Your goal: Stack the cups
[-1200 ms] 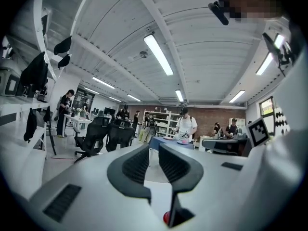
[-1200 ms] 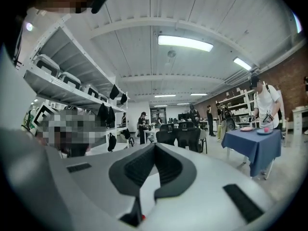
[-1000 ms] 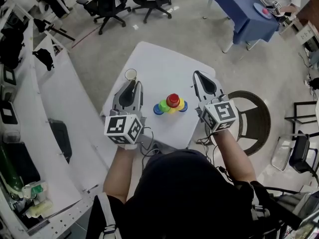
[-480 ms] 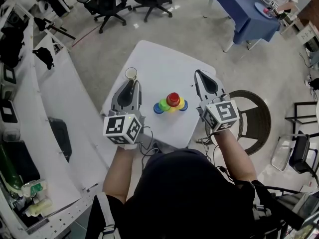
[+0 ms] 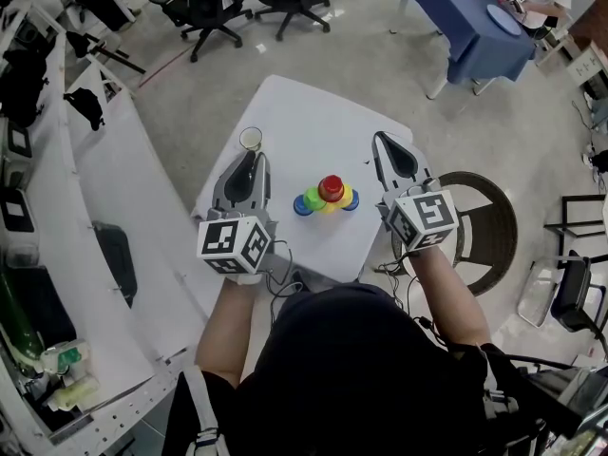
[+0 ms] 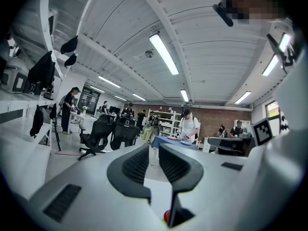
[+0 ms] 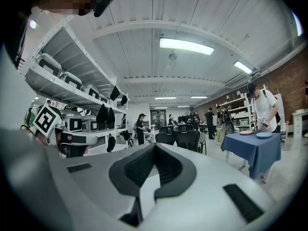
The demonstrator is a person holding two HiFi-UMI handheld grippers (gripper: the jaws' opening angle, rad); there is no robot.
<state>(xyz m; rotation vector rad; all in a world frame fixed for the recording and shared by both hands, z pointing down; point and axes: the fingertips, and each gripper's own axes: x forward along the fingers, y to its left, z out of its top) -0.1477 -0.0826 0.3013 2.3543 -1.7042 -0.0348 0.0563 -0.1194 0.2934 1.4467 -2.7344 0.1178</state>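
The left gripper [image 5: 252, 158] hangs over the white table [image 5: 304, 122], released, its jaws a narrow slit apart with nothing between them. A small pale cup [image 5: 250, 140] stands just beyond its tips. The right gripper [image 5: 381, 141] is clenched tight on nothing. Between the two grippers, apart from both, sits the cluster of coloured cups [image 5: 328, 199], with a red cup [image 5: 331, 189] on top.

A table [image 5: 313, 112] sits ahead of me. On its near half stands a cluster of cups [image 5: 328, 198], one cup on top of the rest. From the cluster, my left gripper [image 5: 254, 158] is at nine o'clock and my right gripper [image 5: 384, 142] at three. A lone cup [image 5: 250, 140] stands at ten o'clock, just beyond the left gripper's tip. Off the table, a round chair [image 5: 489, 212] lies at three o'clock, a cloth-covered table [image 5: 470, 36] at one.
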